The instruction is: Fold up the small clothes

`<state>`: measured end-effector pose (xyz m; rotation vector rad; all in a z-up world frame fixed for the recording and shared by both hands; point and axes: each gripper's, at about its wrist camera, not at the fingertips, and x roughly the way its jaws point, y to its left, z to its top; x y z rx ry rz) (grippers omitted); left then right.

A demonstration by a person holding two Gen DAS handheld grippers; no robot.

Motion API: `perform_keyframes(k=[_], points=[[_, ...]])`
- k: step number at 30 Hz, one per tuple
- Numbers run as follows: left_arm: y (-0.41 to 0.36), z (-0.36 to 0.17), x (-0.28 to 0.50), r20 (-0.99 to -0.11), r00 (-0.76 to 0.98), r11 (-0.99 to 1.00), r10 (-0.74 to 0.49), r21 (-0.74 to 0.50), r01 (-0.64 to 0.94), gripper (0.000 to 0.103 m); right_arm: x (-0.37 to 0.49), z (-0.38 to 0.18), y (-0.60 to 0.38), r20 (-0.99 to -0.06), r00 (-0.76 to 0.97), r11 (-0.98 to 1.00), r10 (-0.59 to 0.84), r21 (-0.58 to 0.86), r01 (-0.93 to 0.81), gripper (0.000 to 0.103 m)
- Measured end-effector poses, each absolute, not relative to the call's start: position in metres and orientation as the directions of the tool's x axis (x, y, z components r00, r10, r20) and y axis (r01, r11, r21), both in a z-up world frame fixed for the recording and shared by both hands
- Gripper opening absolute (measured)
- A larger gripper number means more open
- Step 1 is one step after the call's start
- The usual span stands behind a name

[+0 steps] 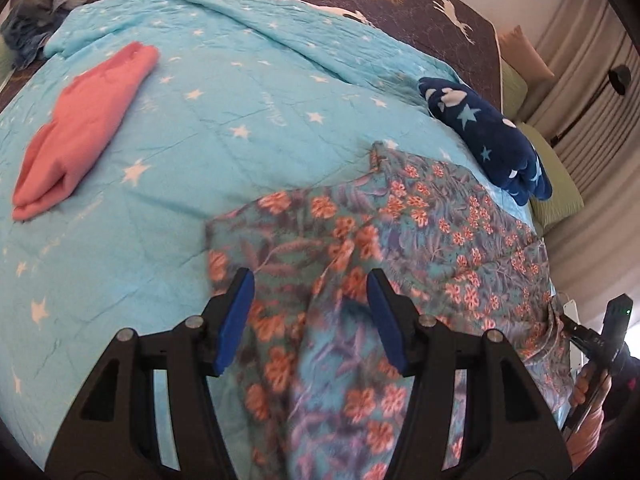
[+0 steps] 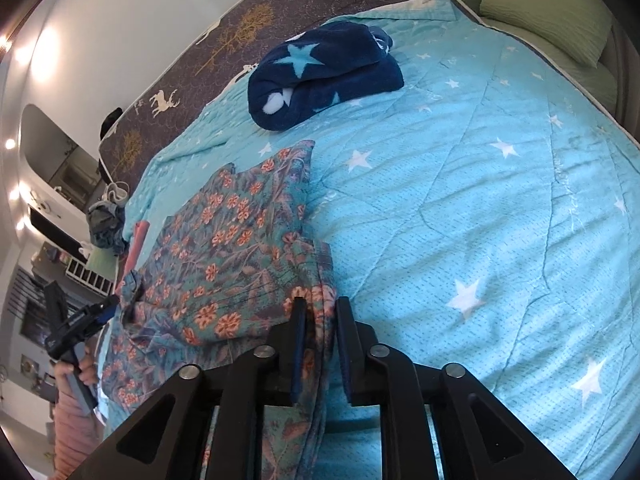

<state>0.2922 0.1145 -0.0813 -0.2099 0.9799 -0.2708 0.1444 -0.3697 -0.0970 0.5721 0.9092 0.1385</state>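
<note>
A floral teal-and-orange garment (image 1: 360,248) lies on a light blue star-print quilt (image 1: 200,120). My left gripper (image 1: 310,280) is open, its blue pads either side of a raised fold of the garment, which looks blurred. In the right wrist view the same garment (image 2: 224,248) spreads to the left, and my right gripper (image 2: 322,304) is nearly closed on its near corner. The left gripper (image 2: 108,308) shows there at the garment's far left edge; the right gripper (image 1: 580,332) shows at the right edge of the left wrist view.
A folded pink garment (image 1: 80,128) lies at the left of the quilt. A folded navy star-print fleece (image 2: 320,76) lies farther up the bed. Green pillows (image 2: 548,12) sit at the bed's head. A heap of grey-blue clothes (image 2: 106,224) lies at the quilt's far corner.
</note>
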Motion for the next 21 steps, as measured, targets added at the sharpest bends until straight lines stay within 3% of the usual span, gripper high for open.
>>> perform_keyframes(k=[4,5,6,8,10,11,21], points=[[0.095,-0.082,0.310,-0.798,0.504,0.943,-0.332,-0.267,0.199,0.059,0.147,-0.095,-0.367,-0.706,0.615,0.848,0.350,0.518,0.111,0.031],[0.090,-0.082,0.313,-0.799,0.494,0.939,-0.342,-0.267,0.217,0.056,0.149,-0.095,-0.367,-0.709,0.612,0.849,0.352,0.516,0.109,0.034],[0.085,-0.082,0.314,-0.799,0.489,0.935,-0.349,-0.266,0.233,0.036,0.151,-0.097,-0.366,-0.710,0.607,0.849,0.357,0.518,0.106,0.035],[0.074,-0.084,0.316,-0.810,0.474,0.933,-0.346,-0.243,0.266,0.007,0.155,-0.099,-0.366,-0.710,0.603,0.846,0.365,0.523,0.104,0.036],[0.068,-0.082,0.313,-0.809,0.491,0.939,-0.325,-0.215,0.267,0.007,0.160,-0.100,-0.364,-0.705,0.607,0.847,0.366,0.522,0.096,0.027],[0.069,-0.078,0.310,-0.798,0.510,0.941,-0.321,-0.208,0.268,0.006,0.160,-0.098,-0.363,-0.698,0.620,0.851,0.360,0.517,0.089,0.002],[0.132,0.004,0.252,-0.572,0.729,0.916,-0.376,-0.347,0.200,0.006,0.124,-0.012,-0.364,-0.490,0.825,0.875,0.281,0.483,-0.011,0.003]])
